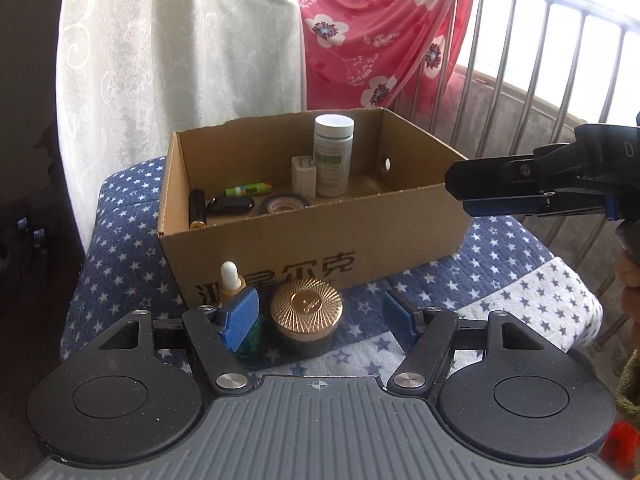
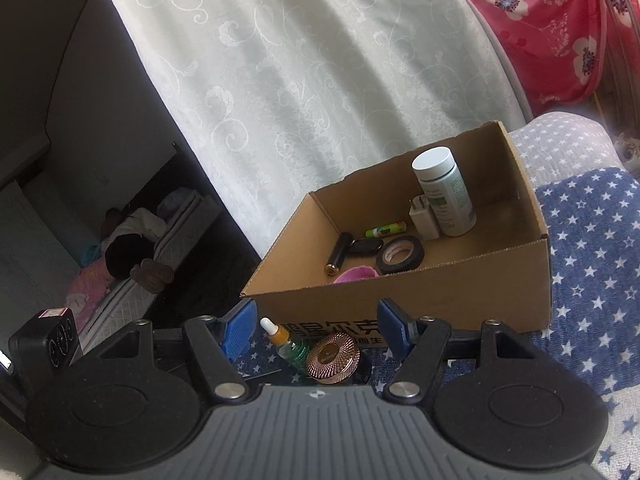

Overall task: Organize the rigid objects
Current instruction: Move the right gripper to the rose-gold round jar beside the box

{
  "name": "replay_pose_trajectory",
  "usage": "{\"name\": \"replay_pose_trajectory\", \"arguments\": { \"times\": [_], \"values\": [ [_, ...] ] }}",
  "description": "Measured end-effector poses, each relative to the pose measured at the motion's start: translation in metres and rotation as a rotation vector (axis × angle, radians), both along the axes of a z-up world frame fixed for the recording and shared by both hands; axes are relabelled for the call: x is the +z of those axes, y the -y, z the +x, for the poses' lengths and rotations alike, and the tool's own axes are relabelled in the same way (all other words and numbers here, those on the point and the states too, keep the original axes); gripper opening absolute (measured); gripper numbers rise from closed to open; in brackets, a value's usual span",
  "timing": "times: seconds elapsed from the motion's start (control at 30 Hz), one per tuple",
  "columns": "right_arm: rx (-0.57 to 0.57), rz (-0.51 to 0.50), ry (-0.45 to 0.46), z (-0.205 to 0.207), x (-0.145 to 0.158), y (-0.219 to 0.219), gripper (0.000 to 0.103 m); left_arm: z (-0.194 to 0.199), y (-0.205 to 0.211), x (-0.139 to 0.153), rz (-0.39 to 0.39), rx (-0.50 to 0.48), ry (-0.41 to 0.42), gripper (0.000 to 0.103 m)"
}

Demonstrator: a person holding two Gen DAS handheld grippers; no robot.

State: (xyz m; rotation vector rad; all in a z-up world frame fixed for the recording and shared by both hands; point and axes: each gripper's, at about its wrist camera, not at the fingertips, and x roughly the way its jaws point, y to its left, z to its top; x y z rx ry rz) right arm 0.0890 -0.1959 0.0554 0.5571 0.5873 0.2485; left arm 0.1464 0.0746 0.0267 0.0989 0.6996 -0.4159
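An open cardboard box (image 1: 424, 224) (image 2: 472, 280) sits on a star-patterned cloth. In it are a white pill bottle (image 1: 333, 156) (image 2: 446, 196), a white charger plug (image 1: 303, 178) (image 2: 424, 218), a green tube (image 1: 248, 189) (image 2: 386, 230), a black tape roll (image 1: 285, 203) (image 2: 400, 256), a black key fob (image 1: 231, 204) and a black cylinder (image 1: 197, 210) (image 2: 338, 254). In front of the box stand a gold-lidded jar (image 1: 307, 312) (image 2: 333, 358) and a green dropper bottle (image 1: 240, 304) (image 2: 290, 344). My left gripper (image 1: 320, 314) is open around the jar. My right gripper (image 2: 316, 322) is open above both; it also shows at the right of the left wrist view (image 1: 520, 188).
A white curtain (image 1: 180, 60) and a red floral cloth (image 1: 380, 32) hang behind the box. A metal railing (image 1: 540, 60) runs at the right. A pink item (image 2: 356, 274) lies in the box's near corner. The cloth-covered surface drops off to the left.
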Motion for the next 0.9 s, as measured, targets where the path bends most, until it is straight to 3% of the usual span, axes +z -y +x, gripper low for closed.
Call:
{"name": "replay_pose_trajectory", "arguments": {
  "times": [0.33,0.63,0.9],
  "values": [
    [0.045,0.028,-0.128,0.040,-0.055,-0.028,0.063,-0.001,0.010,-0.058,0.050,0.021,-0.017,0.063],
    [0.055,0.049,-0.222,0.069,-0.085,-0.032,0.054,0.014,0.015,-0.074,0.078,0.079,0.030,0.054],
    [0.070,0.092,-0.271,0.079,-0.099,-0.033,0.044,0.021,0.016,-0.078,0.046,0.095,0.026,0.053]
  ]
}}
